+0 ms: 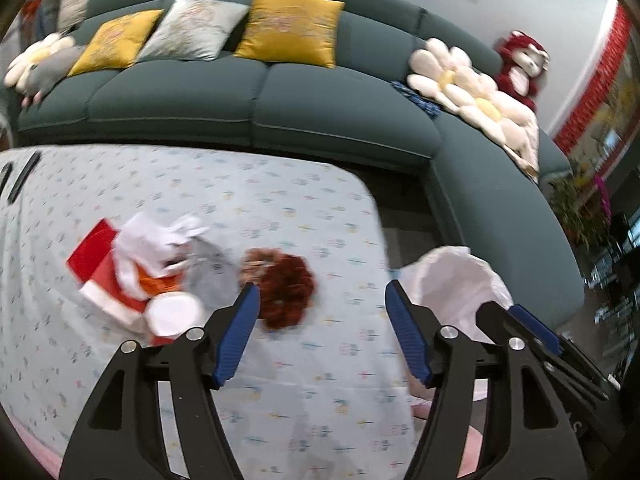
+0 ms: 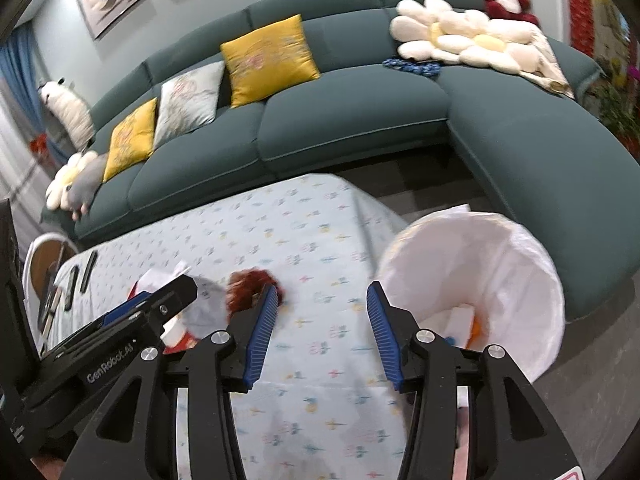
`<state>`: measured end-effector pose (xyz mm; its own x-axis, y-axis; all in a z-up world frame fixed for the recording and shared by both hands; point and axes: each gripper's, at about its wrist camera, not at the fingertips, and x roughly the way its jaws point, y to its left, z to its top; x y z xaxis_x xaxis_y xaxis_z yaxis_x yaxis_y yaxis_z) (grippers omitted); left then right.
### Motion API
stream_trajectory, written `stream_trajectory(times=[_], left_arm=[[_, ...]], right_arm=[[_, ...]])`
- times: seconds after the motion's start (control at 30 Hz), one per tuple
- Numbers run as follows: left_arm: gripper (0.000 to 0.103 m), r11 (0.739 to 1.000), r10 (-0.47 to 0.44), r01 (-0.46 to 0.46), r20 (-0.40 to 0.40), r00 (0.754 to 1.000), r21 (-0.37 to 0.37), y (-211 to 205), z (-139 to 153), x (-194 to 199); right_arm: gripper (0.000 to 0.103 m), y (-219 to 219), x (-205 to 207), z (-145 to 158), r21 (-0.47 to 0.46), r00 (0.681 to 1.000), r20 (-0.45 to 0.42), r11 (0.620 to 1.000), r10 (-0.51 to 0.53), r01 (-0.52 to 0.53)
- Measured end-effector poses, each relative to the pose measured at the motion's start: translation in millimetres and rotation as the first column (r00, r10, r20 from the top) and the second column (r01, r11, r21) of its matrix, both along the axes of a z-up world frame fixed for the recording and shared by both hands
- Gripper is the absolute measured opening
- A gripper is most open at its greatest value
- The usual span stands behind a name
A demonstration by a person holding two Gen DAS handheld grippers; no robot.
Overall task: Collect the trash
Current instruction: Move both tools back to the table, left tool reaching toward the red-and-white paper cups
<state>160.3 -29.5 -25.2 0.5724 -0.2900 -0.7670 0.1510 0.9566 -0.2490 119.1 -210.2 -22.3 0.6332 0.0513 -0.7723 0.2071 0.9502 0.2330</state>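
Blue-padded jaws gape empty; blurred trash pile [image 1: 160, 272] partly hidden.

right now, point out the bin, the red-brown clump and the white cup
bin [image 2: 516, 240]: right wrist view, far rim of its white liner
red-brown clump [image 1: 286, 294]: left wrist view, its middle
white cup [image 1: 174, 314]: left wrist view, its round white top

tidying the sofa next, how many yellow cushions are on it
2: one yellow cushion against the sofa back near its middle, another further left, beyond the grey cushion. None seem hidden.
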Motion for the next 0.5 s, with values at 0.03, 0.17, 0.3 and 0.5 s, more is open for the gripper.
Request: stream_trajectory(times=[0.03,0.17,0.3,0.5], left_arm=[[0.063,1.000,0.016,-0.016,-0.005,1.000,-0.001,10,-2,0],[0.064,0.998,0.068,-0.068,-0.024,0.997,0.001,43,-10,1],[0.069,0.992,0.124,-0.123,-0.038,0.992,0.011,77,-18,2],[0.074,0.977,0.213,-0.212,-0.076,0.974,0.014,128,-34,2]], right_arm=[[0.046,10,2,-1,0.003,1.000,-0.005,1.000,0.013,-0.013],[0.046,43,6,-7,0.001,0.998,-0.022,0.998,0.063,-0.063],[0.047,73,11,-13,0.003,0.994,-0.037,0.995,0.103,-0.103],[0.047,112,19,-26,0.006,0.984,-0.071,0.987,0.160,-0.160]])
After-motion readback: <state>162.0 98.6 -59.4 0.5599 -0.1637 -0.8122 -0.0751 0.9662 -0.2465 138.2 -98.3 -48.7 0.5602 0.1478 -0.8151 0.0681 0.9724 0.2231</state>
